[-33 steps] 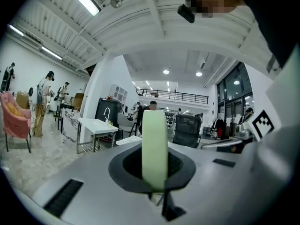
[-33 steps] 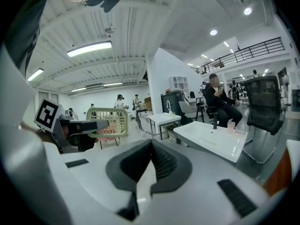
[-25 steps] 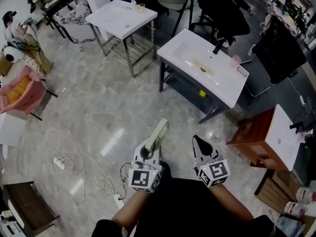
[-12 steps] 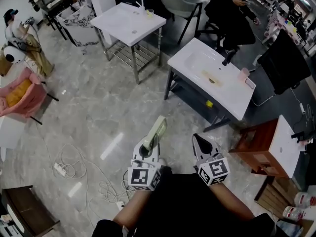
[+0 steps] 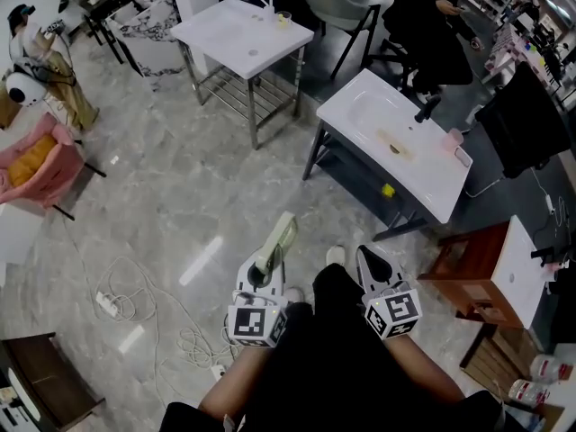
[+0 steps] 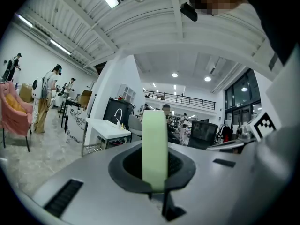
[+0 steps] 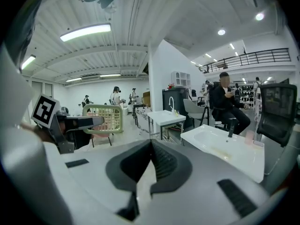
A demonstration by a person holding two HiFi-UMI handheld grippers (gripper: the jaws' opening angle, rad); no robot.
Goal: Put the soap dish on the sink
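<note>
Left gripper (image 5: 266,268), lower centre of head view: jaws clamped on a pale green soap dish (image 5: 275,239). The dish sticks out ahead of the jaws, edge-on in the left gripper view, its slotted face showing in the right gripper view. Right gripper (image 5: 368,259), just to the right: jaws pressed together, nothing between them. Both are held over the grey marble floor (image 5: 171,196). White sink (image 5: 423,178) on a dark frame at upper right of head view, well apart from the dish. Black tap (image 5: 425,108) and pink cup (image 5: 452,138) at its far edge. Second white sink (image 5: 236,34) at upper centre.
</note>
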